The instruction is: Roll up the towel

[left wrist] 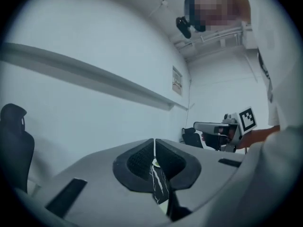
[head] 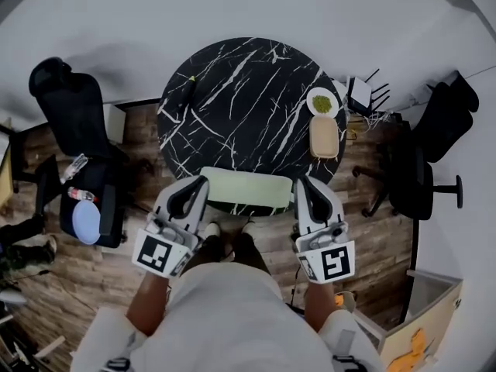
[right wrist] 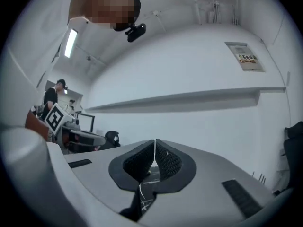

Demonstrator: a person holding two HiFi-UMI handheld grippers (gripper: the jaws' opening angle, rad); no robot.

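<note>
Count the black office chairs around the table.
2: one black office chair stands left of the round black marble table, the other right of it. More may stand outside the picture.

Head cam: high up, steeply down on round marble table (head: pixel 232 107), left gripper (head: pixel 195 183) and right gripper (head: pixel 304 183) close below. Gripper cams: tight behind own jaws, level at white wall (left wrist: pixel 85 112); each catches the other gripper plus a tabletop sliver
</note>
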